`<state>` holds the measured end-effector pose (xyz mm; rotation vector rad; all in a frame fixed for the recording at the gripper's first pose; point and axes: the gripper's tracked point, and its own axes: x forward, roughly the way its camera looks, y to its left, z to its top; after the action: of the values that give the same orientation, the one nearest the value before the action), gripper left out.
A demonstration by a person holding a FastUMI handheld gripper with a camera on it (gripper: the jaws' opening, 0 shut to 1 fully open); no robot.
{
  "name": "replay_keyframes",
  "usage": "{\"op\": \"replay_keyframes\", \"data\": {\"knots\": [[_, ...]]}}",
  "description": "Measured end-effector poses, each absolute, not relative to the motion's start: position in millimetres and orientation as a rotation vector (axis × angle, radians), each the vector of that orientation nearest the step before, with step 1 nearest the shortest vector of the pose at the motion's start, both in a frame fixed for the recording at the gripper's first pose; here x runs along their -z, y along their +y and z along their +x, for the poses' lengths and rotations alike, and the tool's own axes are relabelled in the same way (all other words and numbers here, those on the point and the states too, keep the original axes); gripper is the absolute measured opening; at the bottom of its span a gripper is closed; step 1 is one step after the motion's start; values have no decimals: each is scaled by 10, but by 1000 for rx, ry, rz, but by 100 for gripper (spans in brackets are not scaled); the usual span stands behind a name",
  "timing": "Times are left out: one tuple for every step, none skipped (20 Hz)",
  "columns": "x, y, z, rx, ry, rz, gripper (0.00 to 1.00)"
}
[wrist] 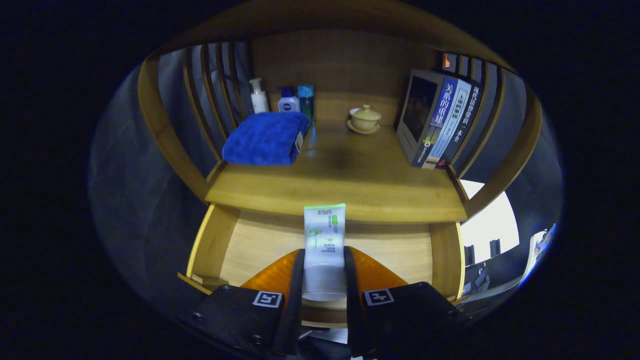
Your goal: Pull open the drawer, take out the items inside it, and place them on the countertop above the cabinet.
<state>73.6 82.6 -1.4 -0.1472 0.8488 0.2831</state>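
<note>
The cap end of the tube (pixel 324 245) is hidden down between the fingers (pixel 295 280); its print is too small to be made out. The floor of the open drawer (pixel 250 250) is partly covered by the gripper (pixel 324 272) and the tube, so what else lies in it cannot be told.

The tube is clamped by both fingers, one pressed on each side of its lower half. It is held above the drawer, its long axis running straight away from the gripper, flat crimped end pointing toward the front edge of the countertop (pixel 340 175).

On the countertop, a folded blue towel (pixel 265 137) is seen at the left, with three bottles (pixel 282 100) behind it near the back panel. A lidded cup (pixel 365 119) on a saucer sits toward the back, and books (pixel 440 120) lean at the right side. The middle and front of the countertop are bare wood, bounded by slatted side rails.
</note>
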Motion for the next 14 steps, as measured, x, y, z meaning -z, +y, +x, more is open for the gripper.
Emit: {"op": "replay_keyframes", "data": {"knots": [[-46, 840, 802, -277, 831, -144, 46], [-95, 867, 887, -270, 814, -136, 46], [-107, 888, 980, -267, 803, -132, 46], [-112, 912, 1082, -259, 792, -125, 46], [-112, 924, 1160, -250, 786, -113, 46], [-98, 934, 1265, -239, 781, -100, 46], [-70, 943, 1371, -226, 777, -86, 46], [-32, 936, 1476, -210, 767, -81, 46], [10, 907, 1587, -191, 759, -83, 46], [67, 890, 1683, -170, 754, -90, 46], [135, 854, 1754, -150, 753, -102, 47], [195, 834, 1815, -135, 754, -114, 49], [244, 842, 1873, -130, 752, -124, 50], [312, 864, 1939, -128, 747, -126, 49]]}}
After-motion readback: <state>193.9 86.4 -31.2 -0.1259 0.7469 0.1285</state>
